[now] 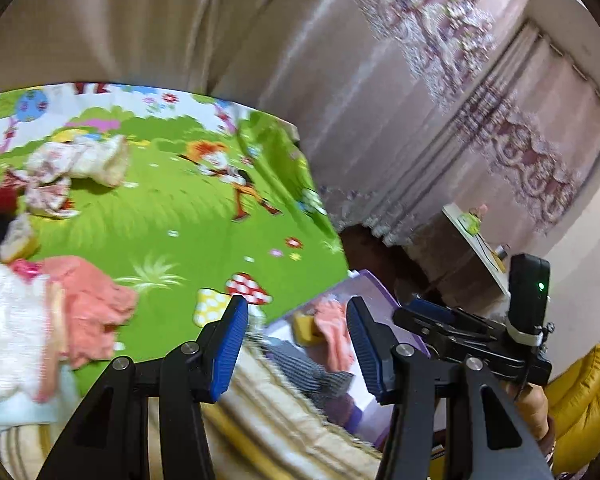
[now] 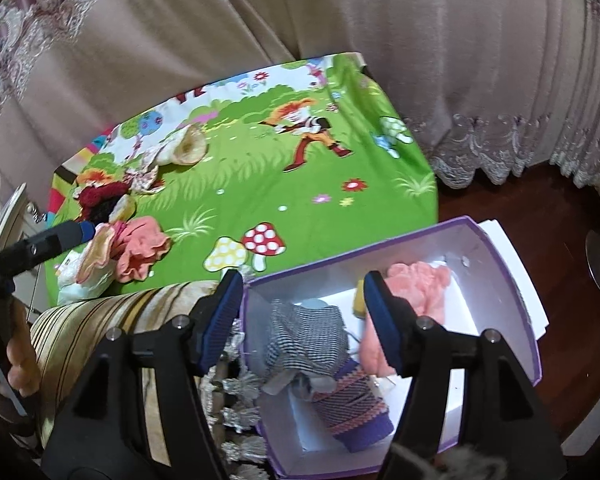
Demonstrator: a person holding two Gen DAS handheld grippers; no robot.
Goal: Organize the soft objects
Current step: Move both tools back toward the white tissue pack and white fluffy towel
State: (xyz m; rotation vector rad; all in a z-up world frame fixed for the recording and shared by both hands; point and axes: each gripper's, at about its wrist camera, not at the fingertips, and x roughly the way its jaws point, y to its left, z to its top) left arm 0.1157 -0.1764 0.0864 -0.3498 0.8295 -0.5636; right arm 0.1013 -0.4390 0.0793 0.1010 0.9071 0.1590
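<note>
A purple box (image 2: 504, 264) with a white inside stands beside the green cartoon play mat (image 2: 260, 184). In it lie a grey-and-purple knit piece (image 2: 320, 344) and a pink soft garment (image 2: 420, 284). My right gripper (image 2: 304, 316) is open and empty above the box. My left gripper (image 1: 298, 340) is open and empty over the mat's edge; the box (image 1: 376, 284) shows behind it. On the mat lie a pink cloth (image 1: 88, 304), a white fluffy item (image 1: 8, 332), a floral cloth (image 1: 60, 172) and a dark red item (image 2: 96, 196).
Beige and lace curtains (image 2: 340, 12) hang behind the mat. A striped cushion (image 2: 112, 320) with tassels lies between mat and box. Dark wooden floor (image 2: 520, 208) is on the right. A yellow padded item (image 1: 580, 396) sits at the left wrist view's right edge.
</note>
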